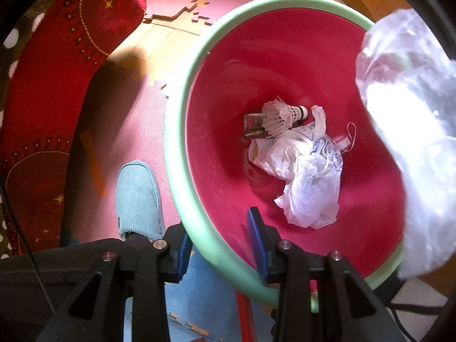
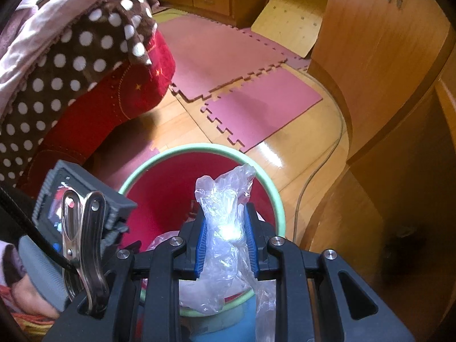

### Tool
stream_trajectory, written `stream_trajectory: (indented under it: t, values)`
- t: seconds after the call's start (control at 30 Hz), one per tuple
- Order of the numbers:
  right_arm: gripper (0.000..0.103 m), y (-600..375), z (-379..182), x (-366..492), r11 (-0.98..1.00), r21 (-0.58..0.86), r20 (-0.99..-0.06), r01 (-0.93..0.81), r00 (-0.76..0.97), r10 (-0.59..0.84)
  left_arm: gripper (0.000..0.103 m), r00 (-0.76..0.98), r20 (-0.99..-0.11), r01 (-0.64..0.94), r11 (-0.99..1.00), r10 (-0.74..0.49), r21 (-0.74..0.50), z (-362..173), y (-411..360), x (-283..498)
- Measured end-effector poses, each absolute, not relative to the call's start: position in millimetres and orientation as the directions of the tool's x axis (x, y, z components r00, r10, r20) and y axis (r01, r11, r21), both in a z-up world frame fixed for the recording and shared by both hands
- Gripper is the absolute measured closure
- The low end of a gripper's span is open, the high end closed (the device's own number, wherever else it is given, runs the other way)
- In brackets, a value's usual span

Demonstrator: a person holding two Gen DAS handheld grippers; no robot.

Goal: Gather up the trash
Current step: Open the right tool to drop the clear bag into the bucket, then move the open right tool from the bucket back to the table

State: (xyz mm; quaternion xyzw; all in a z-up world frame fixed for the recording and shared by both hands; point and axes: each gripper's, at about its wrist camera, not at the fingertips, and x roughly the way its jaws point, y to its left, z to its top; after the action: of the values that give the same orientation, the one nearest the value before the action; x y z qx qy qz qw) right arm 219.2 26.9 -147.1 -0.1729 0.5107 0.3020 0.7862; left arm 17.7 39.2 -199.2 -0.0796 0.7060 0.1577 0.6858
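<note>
A red bin with a pale green rim (image 1: 176,148) stands on the floor. My left gripper (image 1: 219,253) points down, its blue pads shut on the rim's near edge, one outside and one inside. At the bottom lie a crumpled white plastic bag (image 1: 307,176), a shuttlecock (image 1: 280,115) and a small battery (image 1: 253,133). My right gripper (image 2: 225,233) is shut on a crumpled clear plastic bag (image 2: 225,228) and holds it over the bin's rim (image 2: 199,146). In the left wrist view the clear plastic bag (image 1: 413,114) looms at the right above the bin.
A foot in a pale blue slipper (image 1: 139,199) stands left of the bin. A red star-patterned cover (image 1: 42,85) and a brown polka-dot blanket (image 2: 71,57) lie at the left. Pink foam mats (image 2: 228,57), wooden cabinets (image 2: 370,71) and a floor cable (image 2: 319,168) surround it.
</note>
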Motion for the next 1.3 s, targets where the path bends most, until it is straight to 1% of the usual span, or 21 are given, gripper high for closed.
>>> stream_trajectory:
  t: [0.47, 0.63, 1.07, 1.3]
  values:
    - [0.078, 29.2, -188.8, 231.2, 0.767, 0.088, -0.936, -0.636, 0.211, 0.282, 0.066, -0.047, -0.993, -0.329, 0.938, 0.104, 0.114, -199.2, 39.6, 17.9]
    - [0.076, 29.1, -198.1, 233.2, 0.778, 0.085, -0.944, -0.623, 0.2, 0.263, 0.066, -0.047, -0.994, -0.33, 0.937, 0.103, 0.112, -199.2, 40.2, 18.0]
    - [0.075, 17.6, -172.4, 229.6, 0.789, 0.066, -0.931, -0.611, 0.246, 0.268, 0.066, -0.046, -0.994, -0.331, 0.937, 0.103, 0.113, -200.0, 40.8, 18.3]
    - [0.075, 5.1, -148.3, 222.4, 0.811, 0.022, -0.918, -0.585, 0.309, 0.247, 0.066, -0.047, -0.993, -0.33, 0.937, 0.104, 0.114, -199.9, 41.1, 18.9]
